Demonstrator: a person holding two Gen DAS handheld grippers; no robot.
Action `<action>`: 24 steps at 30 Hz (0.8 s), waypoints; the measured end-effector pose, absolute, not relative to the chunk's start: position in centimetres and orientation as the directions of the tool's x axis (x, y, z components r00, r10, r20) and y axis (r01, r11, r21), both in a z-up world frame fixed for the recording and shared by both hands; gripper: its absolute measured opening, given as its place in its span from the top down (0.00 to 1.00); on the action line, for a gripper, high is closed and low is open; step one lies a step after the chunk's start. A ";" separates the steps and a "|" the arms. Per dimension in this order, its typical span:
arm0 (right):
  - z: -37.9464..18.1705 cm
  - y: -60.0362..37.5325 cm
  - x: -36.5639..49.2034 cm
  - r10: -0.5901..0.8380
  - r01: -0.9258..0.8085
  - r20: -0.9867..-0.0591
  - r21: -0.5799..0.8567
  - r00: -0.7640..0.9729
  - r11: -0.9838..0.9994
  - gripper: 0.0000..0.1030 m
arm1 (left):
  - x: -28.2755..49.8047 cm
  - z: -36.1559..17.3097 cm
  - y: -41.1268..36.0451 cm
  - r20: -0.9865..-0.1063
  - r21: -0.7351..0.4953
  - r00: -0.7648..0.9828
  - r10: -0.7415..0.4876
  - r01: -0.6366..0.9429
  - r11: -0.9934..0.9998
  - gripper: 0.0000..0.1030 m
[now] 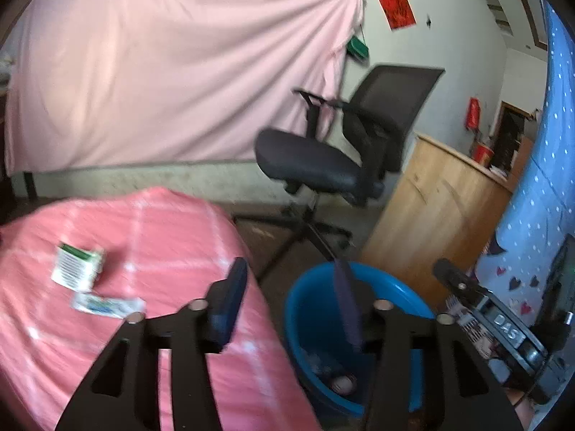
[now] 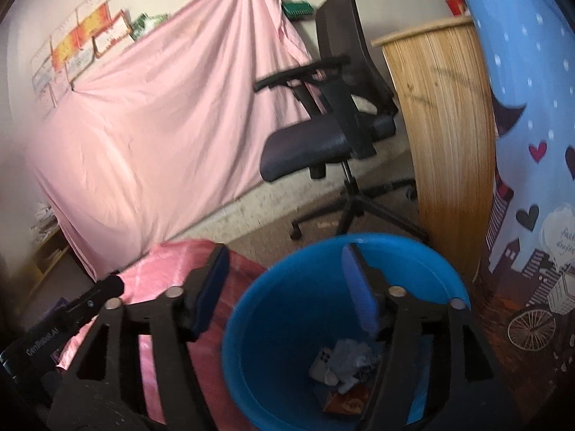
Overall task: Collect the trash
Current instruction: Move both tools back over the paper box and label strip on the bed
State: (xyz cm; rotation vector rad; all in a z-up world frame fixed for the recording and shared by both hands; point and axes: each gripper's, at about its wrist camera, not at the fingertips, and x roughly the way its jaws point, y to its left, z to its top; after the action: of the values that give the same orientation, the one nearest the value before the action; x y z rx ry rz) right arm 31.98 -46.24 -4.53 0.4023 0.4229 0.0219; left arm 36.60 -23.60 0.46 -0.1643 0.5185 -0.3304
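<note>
A blue bin (image 1: 316,327) stands on the floor beside a table with a pink cloth (image 1: 151,237). In the right wrist view the bin (image 2: 287,323) holds crumpled wrappers and packets (image 2: 345,362). On the cloth lie a white and green carton (image 1: 77,265) and a flat white and blue wrapper (image 1: 107,304). My left gripper (image 1: 291,280) is open and empty, between the table edge and the bin. My right gripper (image 2: 285,269) is open and empty above the bin's near rim. The right gripper's body shows at the right of the left wrist view (image 1: 496,319).
A black office chair (image 1: 341,151) stands behind the bin. A wooden cabinet (image 1: 438,208) is to its right. A blue patterned curtain (image 2: 532,143) hangs at the far right. A pink sheet (image 1: 172,79) covers the back wall.
</note>
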 end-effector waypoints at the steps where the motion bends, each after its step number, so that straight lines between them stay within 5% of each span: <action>1: -4.2 -46.0 31.9 0.102 0.056 -0.380 0.382 0.919 0.922 0.05 | 36.4 0.8 -23.0 -0.443 -0.233 0.832 -0.335 0.255 0.939 0.45; 3: -3.6 -45.5 31.5 0.099 0.040 -0.344 0.375 0.934 0.926 0.00 | 36.0 1.3 -21.8 -0.418 -0.234 0.853 -0.314 0.233 0.944 0.41; 7: -2.0 -43.7 30.3 0.104 -0.018 -0.228 0.349 0.968 0.937 0.00 | 35.2 2.0 -18.9 -0.372 -0.230 0.894 -0.251 0.173 0.958 0.06; 24: 1.4 -34.5 28.9 0.208 -0.200 -0.027 0.182 0.978 0.963 0.00 | 30.6 2.7 -8.1 -0.202 -0.180 0.979 -0.013 -0.024 0.983 0.02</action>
State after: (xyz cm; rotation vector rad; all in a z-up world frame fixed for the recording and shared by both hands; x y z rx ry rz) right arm 28.92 -34.46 1.40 0.1798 0.0462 0.2068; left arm 30.63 -8.09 2.70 -0.1825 0.2037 0.0052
